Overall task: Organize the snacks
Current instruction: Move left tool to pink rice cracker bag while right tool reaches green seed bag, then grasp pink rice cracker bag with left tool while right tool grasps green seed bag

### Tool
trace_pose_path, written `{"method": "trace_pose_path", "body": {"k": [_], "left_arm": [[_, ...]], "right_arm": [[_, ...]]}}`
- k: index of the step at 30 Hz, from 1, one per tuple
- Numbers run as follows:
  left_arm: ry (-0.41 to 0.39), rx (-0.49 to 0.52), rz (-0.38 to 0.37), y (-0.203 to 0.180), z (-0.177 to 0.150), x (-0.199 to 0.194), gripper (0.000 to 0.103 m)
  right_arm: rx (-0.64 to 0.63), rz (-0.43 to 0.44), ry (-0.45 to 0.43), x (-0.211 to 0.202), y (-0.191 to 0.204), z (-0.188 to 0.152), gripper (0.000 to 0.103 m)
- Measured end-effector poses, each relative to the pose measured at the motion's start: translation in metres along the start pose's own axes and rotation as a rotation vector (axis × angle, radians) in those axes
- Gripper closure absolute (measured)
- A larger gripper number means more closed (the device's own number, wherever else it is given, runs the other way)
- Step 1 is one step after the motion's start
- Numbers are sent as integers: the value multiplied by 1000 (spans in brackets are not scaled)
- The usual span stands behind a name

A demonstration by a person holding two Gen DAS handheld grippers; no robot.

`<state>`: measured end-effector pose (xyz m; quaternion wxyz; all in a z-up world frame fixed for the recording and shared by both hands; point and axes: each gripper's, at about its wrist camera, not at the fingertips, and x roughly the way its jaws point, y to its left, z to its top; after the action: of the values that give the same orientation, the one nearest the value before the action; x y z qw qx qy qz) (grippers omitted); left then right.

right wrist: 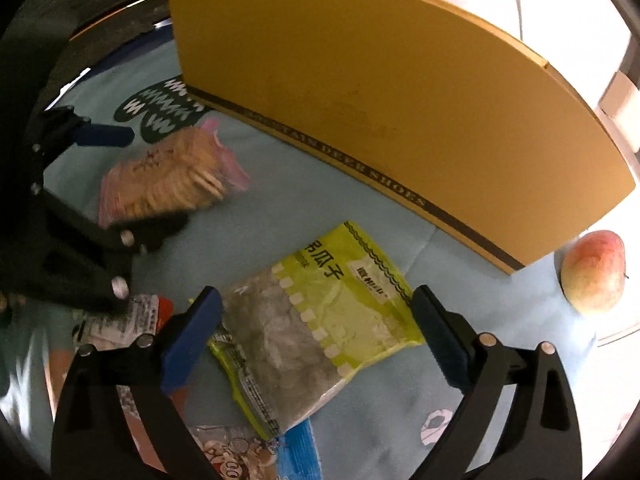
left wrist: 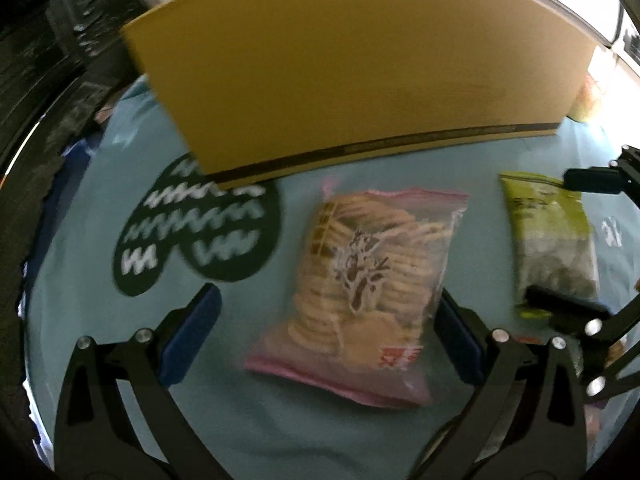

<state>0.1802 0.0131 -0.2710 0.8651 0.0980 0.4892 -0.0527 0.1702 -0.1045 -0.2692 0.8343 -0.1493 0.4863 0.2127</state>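
Observation:
A pink bag of round crackers [left wrist: 360, 280] lies on the light blue cloth; it also shows in the right wrist view [right wrist: 172, 176]. My left gripper [left wrist: 328, 320] is open, its blue pads on either side of the bag's near end. A green bag of seeds [right wrist: 316, 328] lies to the right; it also shows in the left wrist view [left wrist: 552, 240]. My right gripper [right wrist: 316, 320] is open around the green bag, pads at its two sides. A yellow shoe box [left wrist: 360, 72] stands behind both bags.
A mango [right wrist: 596, 272] lies right of the box [right wrist: 400, 100]. More snack packets lie near the front: a white and red one [right wrist: 124, 316] and a blue one [right wrist: 256, 456]. The cloth [left wrist: 280, 412] has a dark green print [left wrist: 192, 224] at the left.

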Motion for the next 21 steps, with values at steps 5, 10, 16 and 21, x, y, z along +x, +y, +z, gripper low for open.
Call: {"method": "trace_pose_path", "body": {"k": [5,10,16,21], "left_arm": [[0,-5,9,0,2,0,2],[-14,10,-51,1,-4,-7,33],[0,16,-76,-5,-1,-9,29],[33,-1,-47,9,1,3,2]], "right_arm": [[50,40,51,2,-5,7,13],[88,81,56,-7,-16,19,51],[122,125,53,-16,-24,14,51],[-56,-24,-7,-26,-7,21,13]]}}
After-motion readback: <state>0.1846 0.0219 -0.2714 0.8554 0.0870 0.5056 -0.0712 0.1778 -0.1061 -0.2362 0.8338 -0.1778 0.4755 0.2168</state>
